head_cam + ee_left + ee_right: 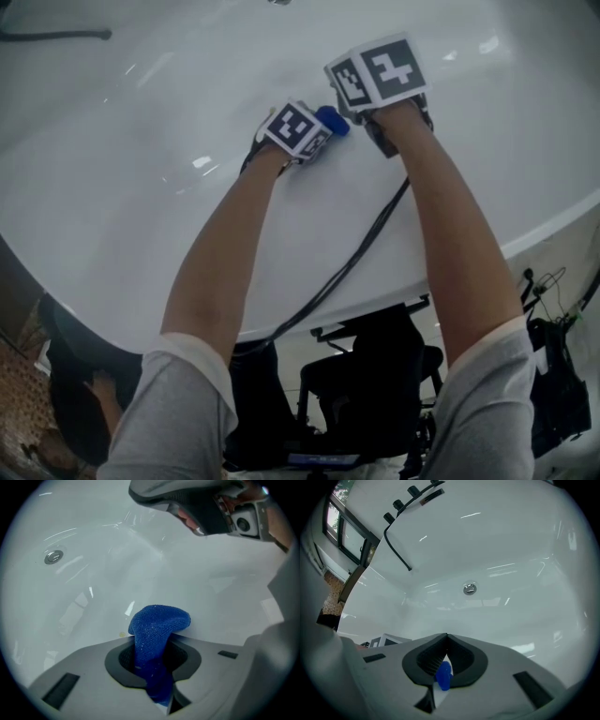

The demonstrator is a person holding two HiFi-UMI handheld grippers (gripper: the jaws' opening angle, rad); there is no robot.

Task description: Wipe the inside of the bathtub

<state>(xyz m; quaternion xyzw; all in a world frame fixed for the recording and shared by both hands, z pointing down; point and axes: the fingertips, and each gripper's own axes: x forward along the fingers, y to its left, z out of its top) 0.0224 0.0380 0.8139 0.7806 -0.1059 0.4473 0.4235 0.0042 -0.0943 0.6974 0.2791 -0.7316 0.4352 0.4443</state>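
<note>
Blue cloth (158,626) is clamped in my left gripper (152,645), inside the white bathtub (93,597); my right gripper (446,638) has its jaws closed together.

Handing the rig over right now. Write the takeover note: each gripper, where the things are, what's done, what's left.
Left gripper: jaws shut on the blue cloth, whose bunched end is at the bathtub inner wall. Contact cannot be told.
Right gripper: jaws together, with a small blue piece between them. What it is cannot be told. It hangs over the tub beside the left one.
Round metal fitting: ahead of both.
Done: cannot be judged, as the surface shows no wipe marks.
Left: wipe across the inside. A small yellowish spot sits by the cloth.
</note>
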